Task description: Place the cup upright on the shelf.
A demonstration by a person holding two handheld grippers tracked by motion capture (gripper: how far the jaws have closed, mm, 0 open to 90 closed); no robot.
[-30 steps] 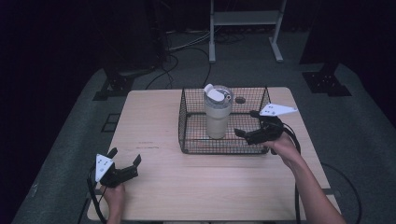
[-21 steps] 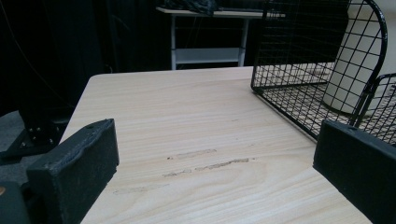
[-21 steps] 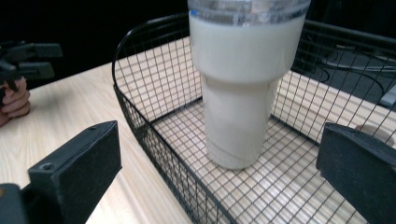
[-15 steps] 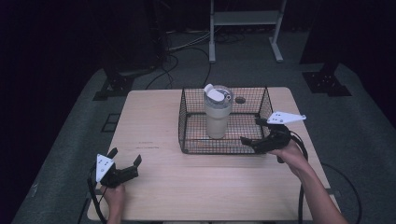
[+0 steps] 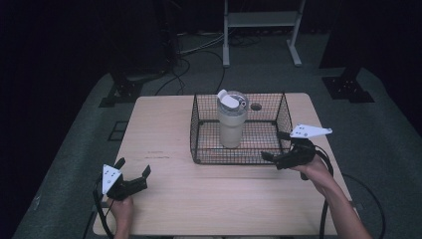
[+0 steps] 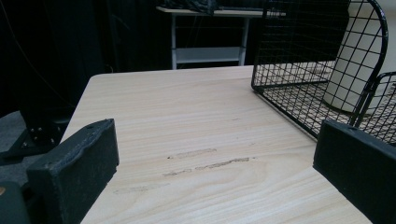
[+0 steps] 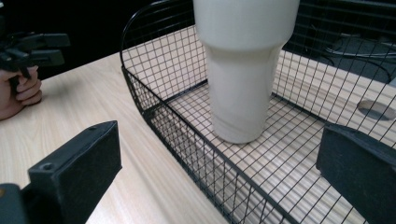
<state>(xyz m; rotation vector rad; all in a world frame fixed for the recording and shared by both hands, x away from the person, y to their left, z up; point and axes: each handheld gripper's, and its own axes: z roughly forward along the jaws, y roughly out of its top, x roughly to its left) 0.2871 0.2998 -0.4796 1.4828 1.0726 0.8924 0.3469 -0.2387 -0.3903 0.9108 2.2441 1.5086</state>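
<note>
A cream tumbler [image 5: 232, 124] with a white lid stands upright inside a black wire basket [image 5: 199, 149] on the wooden table [image 5: 164, 129]. My right gripper [image 5: 272, 145] is open at the basket's front right corner, just outside the wire. In the right gripper view its jaws [image 7: 217, 158] frame the basket's rim [image 7: 154, 112] and the tumbler [image 7: 247, 70], with nothing between them. My left gripper [image 5: 133, 167] rests open near the table's front left. In the left gripper view it [image 6: 215, 158] points over bare wood toward the basket [image 6: 322, 70], where the tumbler [image 6: 355, 70] shows through the wire.
A round hole [image 5: 256, 106] in the tabletop lies behind the basket. A white metal stand [image 5: 259, 20] and cables [image 5: 194, 50] are on the dark floor beyond the table. The other hand with its gripper [image 7: 28, 51] shows far off in the right gripper view.
My right gripper has drawn back toward the person and slightly down, from the basket's right side to its front right corner. The left gripper has barely moved.
</note>
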